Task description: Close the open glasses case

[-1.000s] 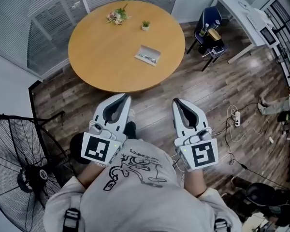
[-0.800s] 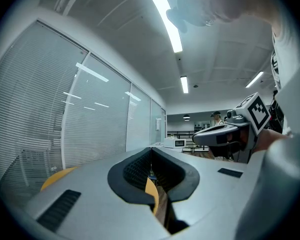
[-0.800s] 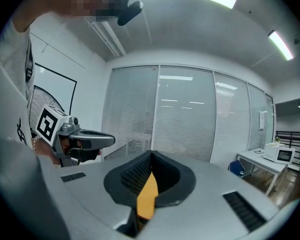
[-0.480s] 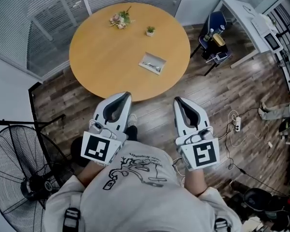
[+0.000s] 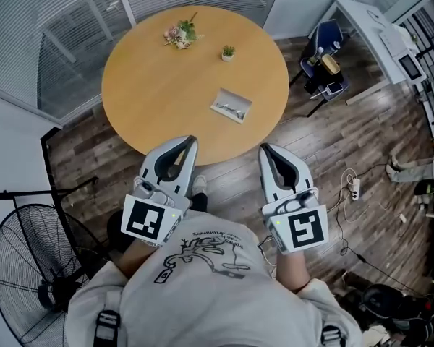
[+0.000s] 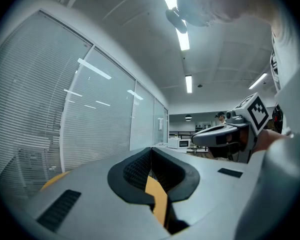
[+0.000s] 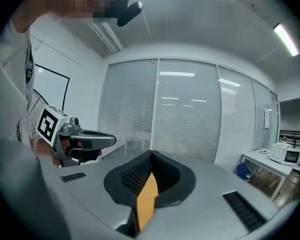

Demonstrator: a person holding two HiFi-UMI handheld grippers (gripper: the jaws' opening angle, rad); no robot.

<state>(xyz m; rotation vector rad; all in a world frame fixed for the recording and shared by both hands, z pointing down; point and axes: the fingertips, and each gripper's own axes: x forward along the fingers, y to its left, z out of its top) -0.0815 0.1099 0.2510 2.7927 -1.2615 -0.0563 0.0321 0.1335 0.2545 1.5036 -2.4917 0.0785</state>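
**Both grippers held shut and empty, short of the table; the case lies open on it**

Far left and near, a black wire-cage fan (image 5: 29, 273) stands on the dark plank floor (image 5: 325, 143). Beyond it a glass wall with slatted blinds (image 5: 50, 27) runs along the far left. The round wooden table (image 5: 152, 85) has a smooth honey-coloured top. At its far side lie a small spray of flowers (image 5: 179, 33) and, to their right, a tiny potted plant (image 5: 228, 51).

The left gripper (image 5: 188, 143), a grey-white shell with ribbed black pads, points at the table's near edge. Its jaws are pressed together at the tips with nothing between them. The open glasses case (image 5: 231, 105), a pale shallow rectangle, rests on the table's right half, well apart from both grippers. Something dark lies inside it, too small to make out.

The right gripper (image 5: 266, 150) matches the left, closed tip to tip and holding nothing, over the floor just near of the table. Far right are a blue chair (image 5: 320, 38), a white desk (image 5: 376, 27) and a power strip (image 5: 353, 183) trailing cables.
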